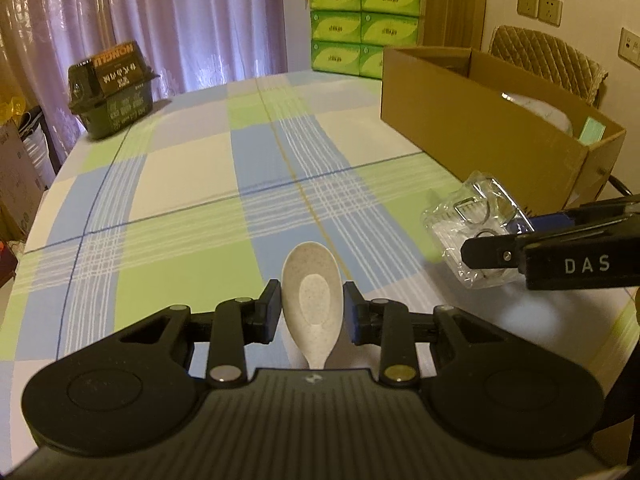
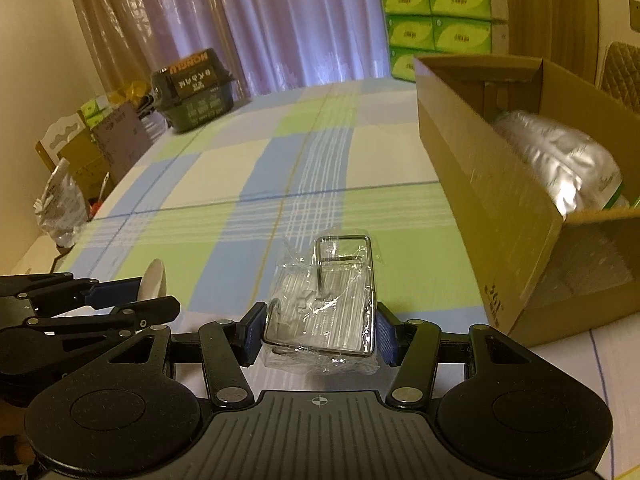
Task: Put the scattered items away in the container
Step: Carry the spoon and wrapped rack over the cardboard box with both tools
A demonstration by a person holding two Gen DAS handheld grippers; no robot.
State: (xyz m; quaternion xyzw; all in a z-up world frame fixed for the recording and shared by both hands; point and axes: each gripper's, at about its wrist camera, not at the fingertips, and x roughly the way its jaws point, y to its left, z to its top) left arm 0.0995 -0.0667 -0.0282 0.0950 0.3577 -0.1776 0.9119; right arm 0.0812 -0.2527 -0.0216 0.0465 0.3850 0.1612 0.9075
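Purple curtains (image 1: pixel 168 20) hang behind a tabletop (image 1: pixel 192 168) under a blue, green and cream checked cloth, its middle bare out to the far edge. A dark green container (image 1: pixel 110 92) sits at the far left corner; an open cardboard box (image 1: pixel 480 136) stands along the right edge, green tissue boxes (image 1: pixel 362 26) stacked behind it. The left claw (image 1: pixel 312 306) is narrowed around the bowl of a speckled white spoon (image 1: pixel 313 300), pads at both sides, near the front edge. Just to its right, the right claw (image 2: pixel 320 330) grips a clear plastic packet (image 2: pixel 326 304) holding metal wire parts, level and pointing toward the far edge, beside the box's near corner.
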